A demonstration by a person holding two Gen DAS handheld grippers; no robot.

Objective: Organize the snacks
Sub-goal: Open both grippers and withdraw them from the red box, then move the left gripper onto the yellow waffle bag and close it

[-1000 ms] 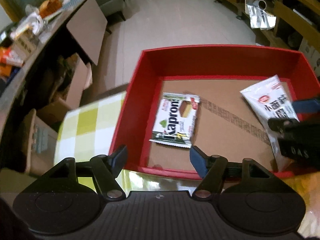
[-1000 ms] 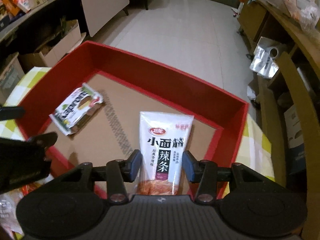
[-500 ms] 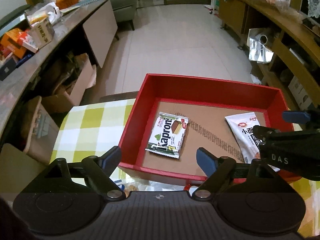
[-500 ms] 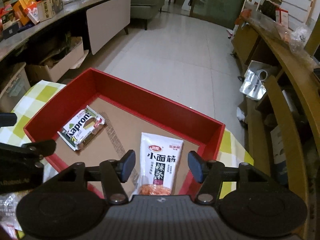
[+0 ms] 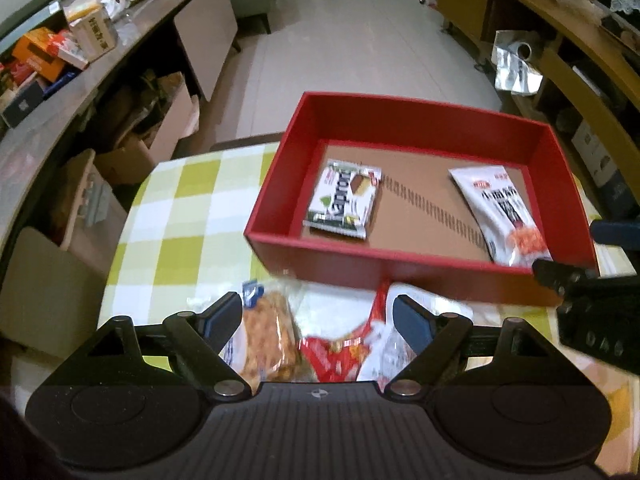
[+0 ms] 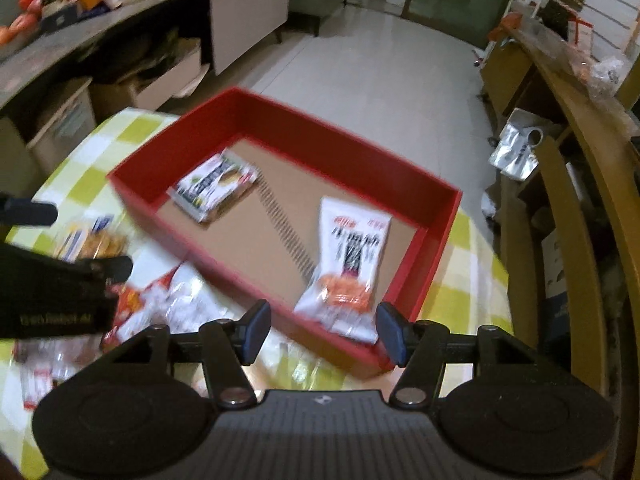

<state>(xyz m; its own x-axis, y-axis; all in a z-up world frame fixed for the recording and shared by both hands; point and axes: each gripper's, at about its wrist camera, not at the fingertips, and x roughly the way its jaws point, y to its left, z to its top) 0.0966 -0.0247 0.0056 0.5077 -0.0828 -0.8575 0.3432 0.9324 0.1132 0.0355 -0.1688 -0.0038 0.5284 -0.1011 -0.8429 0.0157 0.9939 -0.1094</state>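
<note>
A red box (image 5: 416, 272) (image 6: 280, 120) stands on the checked table. Inside lie a Kapron wafer pack (image 5: 344, 204) (image 6: 212, 190) on the left and a white spicy-strip packet (image 5: 500, 212) (image 6: 348, 268) on the right. My left gripper (image 5: 318, 318) is open and empty, over loose snacks in front of the box: a clear pack of brown crackers (image 5: 268, 336) (image 6: 92, 240) and a red-and-white bag (image 5: 344, 350) (image 6: 160, 300). My right gripper (image 6: 322, 330) is open and empty, at the box's near right corner.
The table has a yellow-green checked cloth (image 5: 180, 216) (image 6: 472, 280). A cluttered counter (image 5: 60, 60) with cardboard boxes under it runs along the left. Wooden shelving (image 6: 580, 160) stands on the right. Tiled floor (image 5: 360, 40) lies beyond the box.
Both grippers have pulled back and up from the box. The right one let go of the spicy-strip packet and opened wider. Loose snacks in front of the box have come into view.
</note>
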